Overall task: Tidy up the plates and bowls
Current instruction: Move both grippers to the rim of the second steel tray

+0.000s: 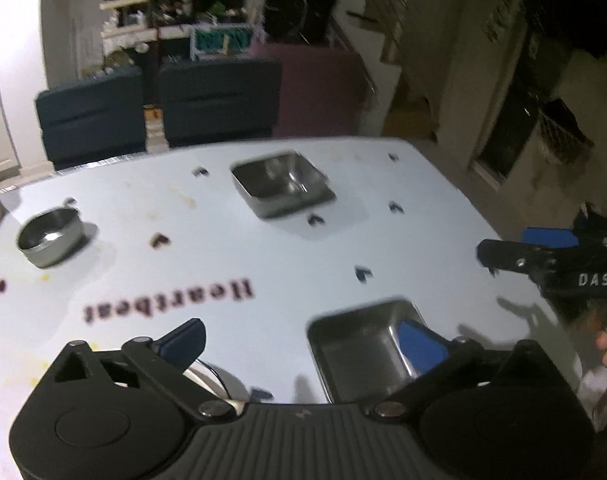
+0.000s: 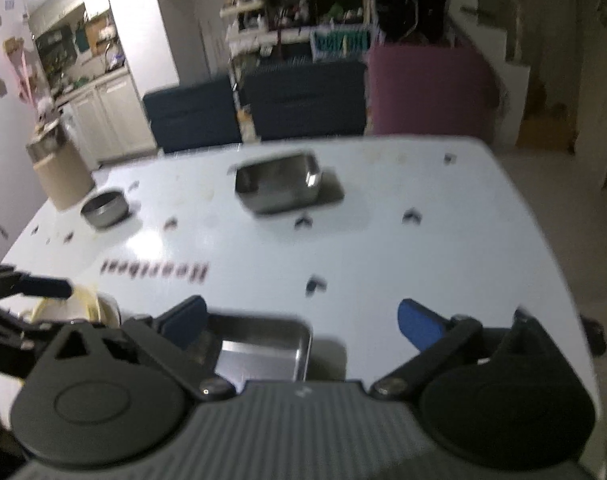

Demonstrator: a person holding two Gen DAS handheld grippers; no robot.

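A near rectangular steel tray (image 1: 359, 356) lies on the white table (image 1: 263, 264), just below my left gripper (image 1: 303, 342). That gripper hangs open above the table with nothing between its blue pads. A shiny round plate rim (image 1: 209, 378) shows under its left finger. My right gripper (image 2: 303, 322) is open too and holds nothing, with the same near tray (image 2: 263, 350) under its left finger. A second steel tray (image 2: 279, 186) sits far in the middle, and a round steel bowl (image 2: 103, 209) far left. Cream and white dishes (image 2: 85, 308) lie at the near left.
A tan cylindrical container (image 2: 59, 174) stands at the table's far left corner. Two dark chairs (image 2: 255, 108) are pushed against the far edge. The cloth has "Heartbeat" printed on it (image 1: 171, 300). A finger of the right gripper (image 1: 503, 254) and a hand (image 1: 605, 354) show at the right.
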